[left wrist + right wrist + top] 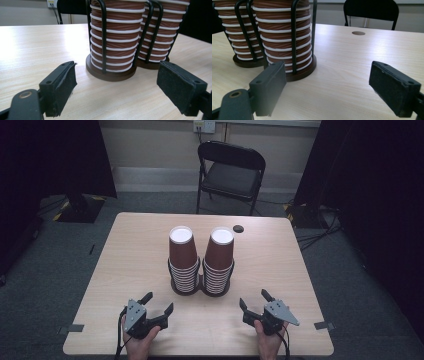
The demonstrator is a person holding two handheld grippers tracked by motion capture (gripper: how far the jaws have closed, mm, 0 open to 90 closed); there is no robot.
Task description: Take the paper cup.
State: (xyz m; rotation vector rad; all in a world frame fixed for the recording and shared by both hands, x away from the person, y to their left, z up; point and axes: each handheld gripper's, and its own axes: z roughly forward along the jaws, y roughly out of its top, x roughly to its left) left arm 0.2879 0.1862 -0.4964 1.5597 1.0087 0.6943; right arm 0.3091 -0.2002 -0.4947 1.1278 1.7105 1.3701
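Two stacks of upside-down brown paper cups with white rims stand side by side in a black wire holder at the table's middle: the left stack (182, 255) and the right stack (219, 255). My left gripper (159, 304) rests near the front edge, left of the stacks, open and empty. My right gripper (254, 299) rests at the front right, also open with nothing between its jaws. In the left gripper view the near stack (113, 40) rises just beyond the open gripper (116, 82). In the right gripper view the near stack (284, 37) stands ahead to the left of the open gripper (327, 85).
The light wooden table (140, 245) has a round cable hole (238, 228) behind the stacks. A black folding chair (230, 170) stands beyond the far edge. Cables lie on the grey floor at the right (315, 237). Tape marks sit at the table's front corners (76, 328).
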